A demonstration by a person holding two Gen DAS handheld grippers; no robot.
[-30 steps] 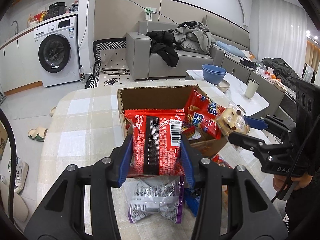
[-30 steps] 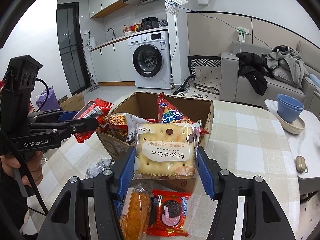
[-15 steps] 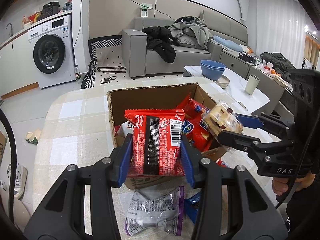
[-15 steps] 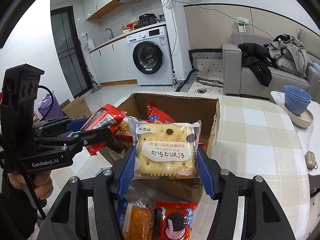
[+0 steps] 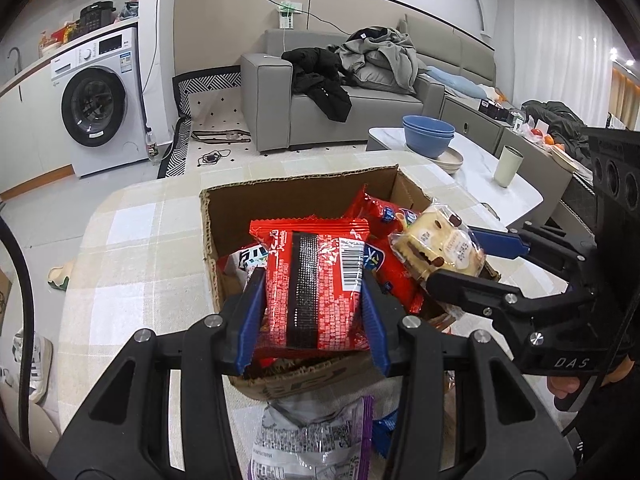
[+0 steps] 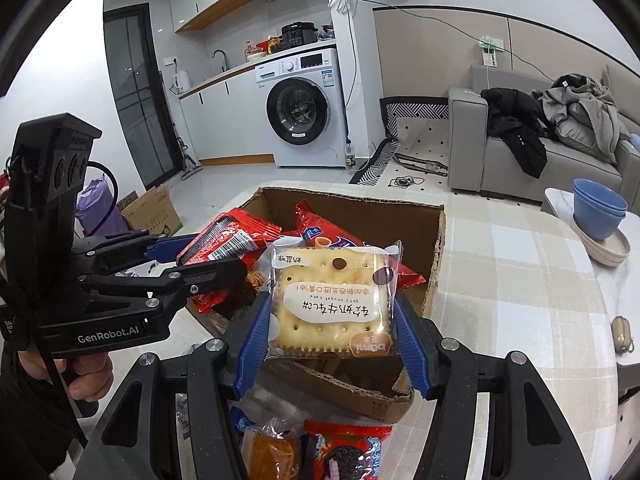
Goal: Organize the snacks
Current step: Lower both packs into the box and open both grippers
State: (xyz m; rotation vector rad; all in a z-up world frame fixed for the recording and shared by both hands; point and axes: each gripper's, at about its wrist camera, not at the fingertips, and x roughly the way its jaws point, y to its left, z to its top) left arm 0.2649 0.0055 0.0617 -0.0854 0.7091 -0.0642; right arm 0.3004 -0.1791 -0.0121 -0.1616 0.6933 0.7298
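An open cardboard box (image 5: 304, 196) (image 6: 436, 240) with several snack packs inside stands on the checked table. My left gripper (image 5: 314, 280) is shut on a red snack packet (image 5: 316, 284), held over the box's near edge; the same packet (image 6: 224, 240) and gripper show at the left of the right wrist view. My right gripper (image 6: 332, 300) is shut on a clear-wrapped cracker pack (image 6: 332, 300), also over the box; this pack (image 5: 436, 248) appears at the right in the left wrist view. A red pack (image 6: 320, 224) lies in the box behind it.
Loose snacks lie on the table before the box: a silver-purple pack (image 5: 312, 436), an orange pack (image 6: 272, 452) and a red cookie pack (image 6: 348, 452). Blue bowls (image 6: 598, 208) sit on a side table (image 5: 472, 168) at the right. A small beige pouch (image 6: 622, 334) lies near the table edge.
Both grippers have moved forward with their packs, from in front of the box to over its opening. The box now looks nearer and larger in both views.
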